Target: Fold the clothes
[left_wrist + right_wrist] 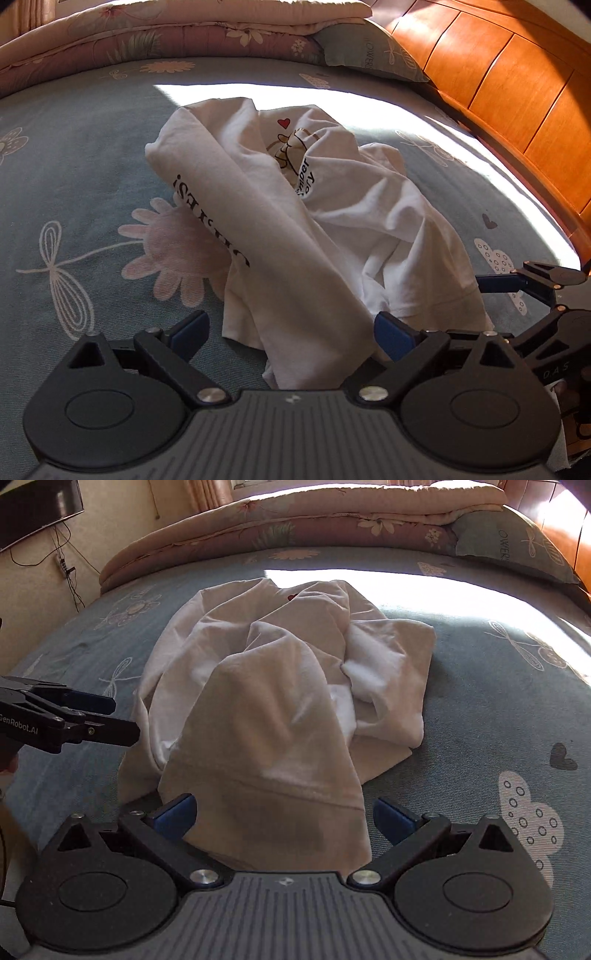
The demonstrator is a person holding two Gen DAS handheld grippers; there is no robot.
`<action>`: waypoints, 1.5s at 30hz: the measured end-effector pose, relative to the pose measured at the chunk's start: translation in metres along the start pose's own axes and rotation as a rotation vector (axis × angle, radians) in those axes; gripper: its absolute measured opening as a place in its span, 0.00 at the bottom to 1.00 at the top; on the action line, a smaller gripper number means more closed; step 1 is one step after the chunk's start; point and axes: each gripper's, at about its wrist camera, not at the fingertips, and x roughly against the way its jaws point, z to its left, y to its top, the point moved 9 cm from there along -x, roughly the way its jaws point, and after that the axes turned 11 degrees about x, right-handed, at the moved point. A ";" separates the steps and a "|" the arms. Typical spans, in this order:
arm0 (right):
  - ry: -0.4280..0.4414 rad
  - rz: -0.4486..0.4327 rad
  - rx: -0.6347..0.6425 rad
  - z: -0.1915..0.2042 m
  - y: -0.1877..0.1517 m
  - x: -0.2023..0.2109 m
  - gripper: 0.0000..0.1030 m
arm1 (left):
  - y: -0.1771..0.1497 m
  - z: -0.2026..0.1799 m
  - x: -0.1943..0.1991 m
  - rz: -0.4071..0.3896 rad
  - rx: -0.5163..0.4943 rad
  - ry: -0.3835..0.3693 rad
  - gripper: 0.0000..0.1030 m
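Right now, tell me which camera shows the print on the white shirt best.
The left wrist view. There the white shirt shows its print clearly: a red heart, a line drawing and black lettering. In the right wrist view the crumpled cloth hides nearly all of it; only a speck of the red heart peeks out.

One white T-shirt (295, 221) lies crumpled on one bed with a blue flowered sheet (74, 184). Two grippers hover at its near edge, the left gripper (291, 334) and the right gripper (284, 816). One folded quilt (166, 37), one pillow (373, 51), one wooden headboard (517, 92).
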 end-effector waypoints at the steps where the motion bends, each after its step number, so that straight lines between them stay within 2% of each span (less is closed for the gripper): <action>1: -0.005 -0.001 0.004 0.003 0.000 -0.003 1.00 | -0.002 -0.002 -0.002 -0.002 0.007 0.000 0.93; 4: -0.029 -0.009 0.025 0.008 0.004 -0.013 1.00 | -0.008 -0.009 -0.013 0.015 0.037 -0.009 0.93; 7: -0.056 -0.009 0.055 0.008 0.006 -0.015 1.00 | -0.010 -0.010 -0.022 -0.007 -0.033 0.073 0.94; 11: -0.121 0.009 0.056 -0.010 -0.004 -0.012 1.00 | -0.005 0.009 -0.020 -0.036 0.002 0.140 0.95; 16: -0.137 0.025 -0.076 -0.045 -0.026 -0.002 1.00 | 0.001 0.036 0.003 -0.066 0.012 0.215 0.95; 21: -0.152 0.039 -0.078 -0.045 -0.040 -0.004 1.00 | 0.001 0.052 0.022 -0.070 0.036 0.232 0.95; 27: -0.176 0.019 -0.046 -0.038 -0.042 -0.007 1.00 | -0.012 0.035 0.019 -0.047 0.013 0.205 0.94; 32: -0.186 -0.010 -0.049 -0.038 -0.044 -0.006 1.00 | -0.018 0.041 0.008 -0.039 0.032 0.268 0.96; 37: -0.172 0.063 -0.074 -0.039 -0.040 0.001 1.00 | -0.013 0.062 0.028 -0.071 0.012 0.354 0.96; 39: -0.171 0.028 -0.084 -0.037 -0.031 0.013 1.00 | -0.008 0.076 0.036 -0.086 0.004 0.419 0.96; 43: -0.163 -0.063 -0.026 -0.017 -0.003 0.038 1.00 | 0.002 0.111 0.051 -0.094 0.045 0.567 0.94; 44: -0.157 -0.082 -0.009 -0.011 0.004 0.043 1.00 | 0.004 0.114 0.055 -0.102 0.064 0.557 0.94; 45: -0.146 -0.092 0.004 -0.005 0.008 0.045 1.00 | 0.005 0.112 0.058 -0.112 0.094 0.499 0.94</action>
